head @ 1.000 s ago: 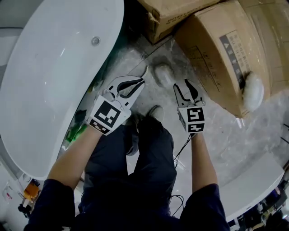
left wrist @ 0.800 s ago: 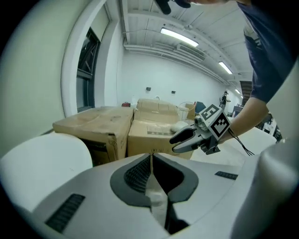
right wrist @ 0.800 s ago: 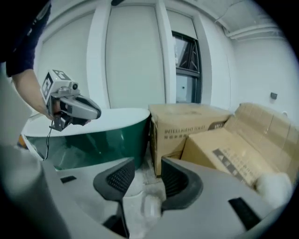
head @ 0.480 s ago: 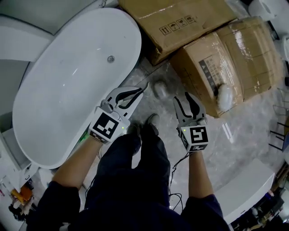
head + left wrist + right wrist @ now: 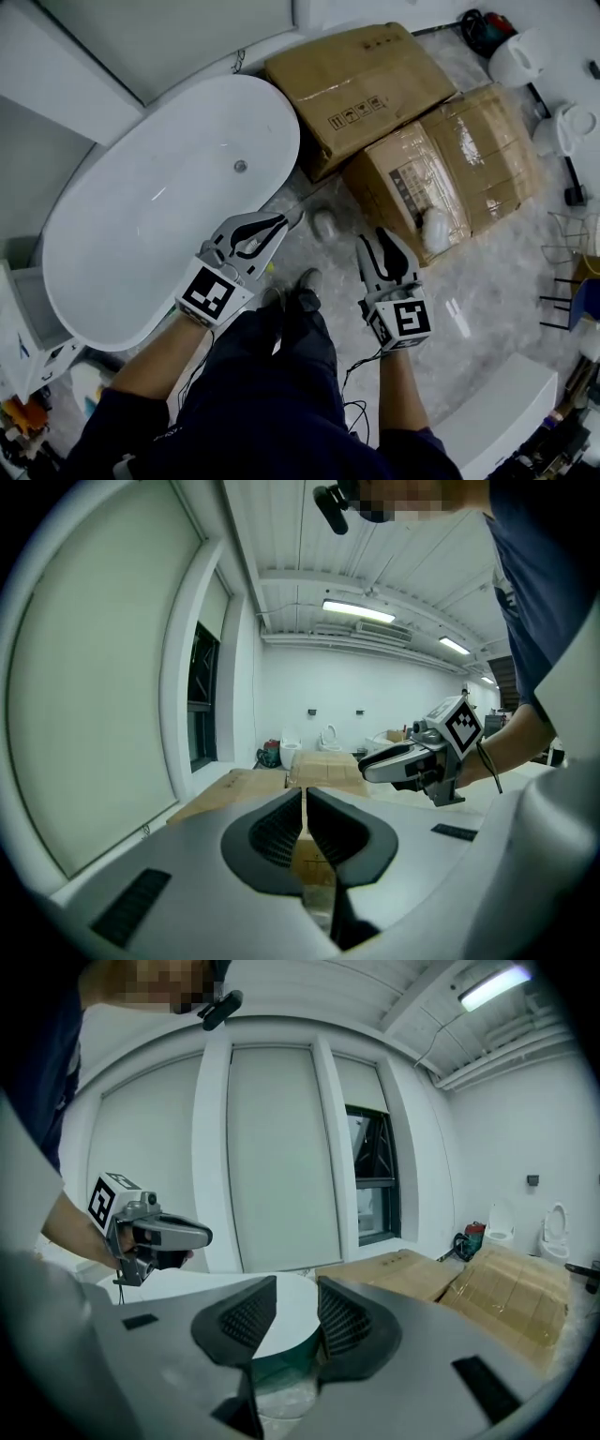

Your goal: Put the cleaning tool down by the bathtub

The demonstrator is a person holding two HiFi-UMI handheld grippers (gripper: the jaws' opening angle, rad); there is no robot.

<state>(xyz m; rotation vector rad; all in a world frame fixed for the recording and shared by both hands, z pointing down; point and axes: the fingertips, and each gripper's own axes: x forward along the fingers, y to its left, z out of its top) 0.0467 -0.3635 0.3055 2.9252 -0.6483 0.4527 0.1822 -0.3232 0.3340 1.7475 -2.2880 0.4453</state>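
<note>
White and oval, the bathtub took up the left of the head view, its drain hole toward the far end. Beside that far end sat a plain cardboard box. Touching it was a second cardboard box, wrapped in clear film. Both stood on a grey marbled floor. The person stood just beside the tub's rim, with dark trousers and shoes below the camera.

Seen from above, the left gripper hung by the tub's near edge. Its own view showed the two pads pressed together, with only a hairline gap and nothing caught there. The right gripper was held over the floor in front of the wrapped box. Its jaws stood spread, had just been closing, and had nothing between them.

The cleaning tool, a small pale rounded thing, lay on the floor between the bathtub's side and the wrapped box, near the tub and apart from both grippers. Another white rounded object rested against the wrapped box's near face.
</note>
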